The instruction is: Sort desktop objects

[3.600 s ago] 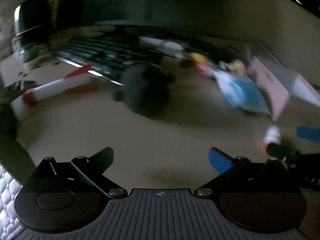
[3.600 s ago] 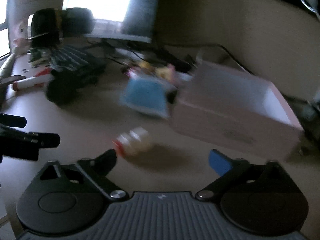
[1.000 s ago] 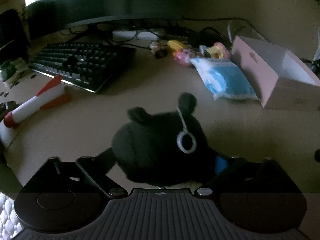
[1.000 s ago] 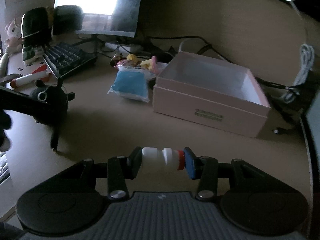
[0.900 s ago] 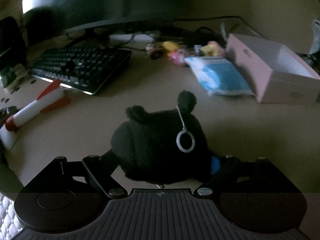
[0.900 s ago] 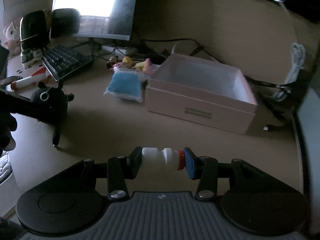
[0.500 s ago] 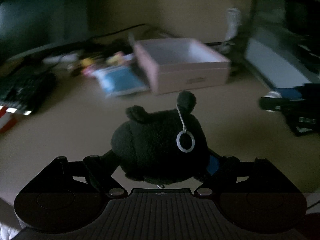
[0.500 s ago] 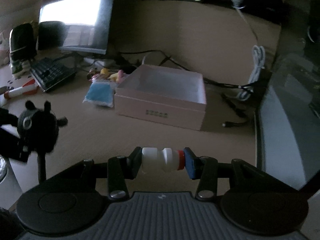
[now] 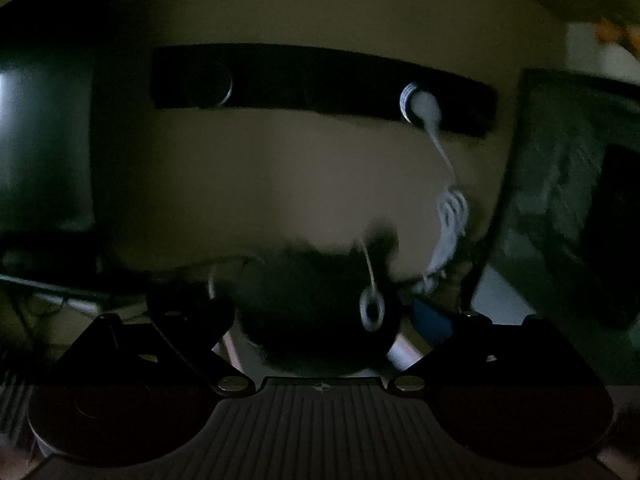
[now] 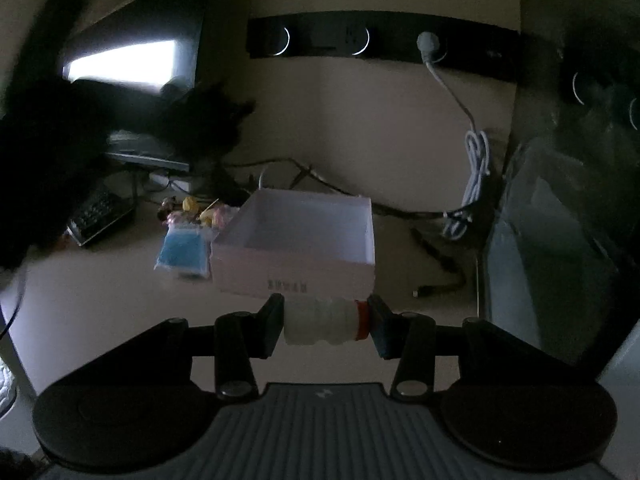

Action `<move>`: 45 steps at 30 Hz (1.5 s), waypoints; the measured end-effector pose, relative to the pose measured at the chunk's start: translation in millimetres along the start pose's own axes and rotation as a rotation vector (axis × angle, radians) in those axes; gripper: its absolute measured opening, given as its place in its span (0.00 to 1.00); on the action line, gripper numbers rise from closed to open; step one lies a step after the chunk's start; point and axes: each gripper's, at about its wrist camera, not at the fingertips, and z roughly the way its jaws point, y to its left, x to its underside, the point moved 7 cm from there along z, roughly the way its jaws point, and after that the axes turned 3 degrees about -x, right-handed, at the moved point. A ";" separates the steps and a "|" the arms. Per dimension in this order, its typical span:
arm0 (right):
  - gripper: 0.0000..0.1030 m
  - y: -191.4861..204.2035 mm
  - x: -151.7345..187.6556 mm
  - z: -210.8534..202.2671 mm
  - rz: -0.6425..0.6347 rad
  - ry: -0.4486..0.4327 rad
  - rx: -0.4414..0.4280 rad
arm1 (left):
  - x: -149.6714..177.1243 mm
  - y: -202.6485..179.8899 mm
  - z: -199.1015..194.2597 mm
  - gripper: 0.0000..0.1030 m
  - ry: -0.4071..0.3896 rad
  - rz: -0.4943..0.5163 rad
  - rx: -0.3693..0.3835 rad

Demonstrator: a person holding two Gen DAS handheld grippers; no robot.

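Note:
A black plush toy (image 9: 308, 312) with a white ring (image 9: 370, 310) sits between the fingers of my left gripper (image 9: 312, 314). The jaws are opening, and pale gaps show on both sides of the plush. This view is dark and blurred and faces the wall. In the right wrist view the same plush (image 10: 200, 124) hangs blurred at the upper left, high over the desk. My right gripper (image 10: 326, 322) is shut on a small white bottle (image 10: 320, 322) with a red cap, held sideways just in front of the open pink box (image 10: 296, 276).
A blue packet (image 10: 182, 254) and small colourful toys (image 10: 192, 208) lie left of the box. A keyboard (image 10: 100, 216) and a monitor (image 10: 132, 60) stand further left. A white cable (image 10: 474, 168) hangs at the right beside a dark case (image 10: 560, 240).
The left gripper has risen and swung from the desk toward the wall, and its fingers have spread off the plush. The right gripper has moved closer to the pink box, bottle still held.

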 end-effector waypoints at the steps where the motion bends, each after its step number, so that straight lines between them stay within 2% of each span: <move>1: 0.43 2.4 -2.0 2.4 -0.006 -0.002 -0.002 | -3.3 3.7 2.5 0.97 0.000 -0.009 -0.010; 4: 0.43 6.8 -5.1 7.1 -0.003 -0.003 -0.020 | 8.6 17.2 -2.4 0.98 0.005 -0.026 -0.044; 6: 0.43 7.0 -8.0 12.0 0.015 -0.001 -0.026 | 31.7 25.8 -7.7 0.98 0.051 -0.044 -0.073; 9: 0.43 7.3 -19.1 22.6 0.036 -0.008 -0.033 | 82.8 42.5 -15.4 0.98 0.144 -0.055 -0.143; 12: 0.43 8.4 -40.0 38.7 0.029 -0.038 -0.026 | 130.5 52.1 -27.9 0.98 0.227 -0.092 -0.183; 17: 0.44 17.7 -89.7 79.2 -0.012 -0.127 -0.009 | 177.4 64.5 -58.2 0.98 0.294 -0.178 -0.197; 19: 0.66 19.2 -103.3 94.9 0.008 -0.131 -0.008 | 184.1 70.7 -68.1 0.98 0.295 -0.167 -0.229; 22: 0.68 23.3 -109.7 108.7 0.034 -0.125 -0.022 | 192.4 84.7 -80.8 0.98 0.294 -0.158 -0.291; 25: 0.75 33.4 -98.4 119.5 0.018 -0.099 -0.023 | 203.3 103.3 -88.4 0.98 0.318 -0.203 -0.333; 31: 0.77 87.4 -48.3 151.5 -0.046 0.052 -0.119 | 222.2 139.6 -101.3 0.98 0.362 -0.263 -0.411; 35: 0.76 134.6 -38.9 167.6 -0.100 0.082 -0.181 | 222.8 163.9 -110.9 0.98 0.354 -0.266 -0.445; 36: 0.70 145.7 -40.7 173.3 -0.114 0.084 -0.190 | 222.4 169.4 -113.9 0.98 0.351 -0.268 -0.452; 37: 0.60 156.9 -44.1 180.1 -0.125 0.091 -0.199 | 222.1 175.6 -116.4 0.98 0.349 -0.274 -0.457; 38: 0.57 168.2 -47.5 188.4 -0.134 0.106 -0.206 | 222.2 181.9 -119.0 0.98 0.347 -0.282 -0.460; 41: 0.58 194.3 -53.9 214.6 -0.166 0.121 -0.180 | 223.8 199.2 -124.2 0.98 0.349 -0.299 -0.470; 43: 0.67 206.7 -54.1 234.5 -0.179 0.140 -0.139 | 225.5 209.2 -127.5 0.98 0.351 -0.306 -0.474; 45: 0.69 212.9 -50.5 249.6 -0.182 0.162 -0.093 | 226.6 215.3 -127.9 0.98 0.350 -0.308 -0.471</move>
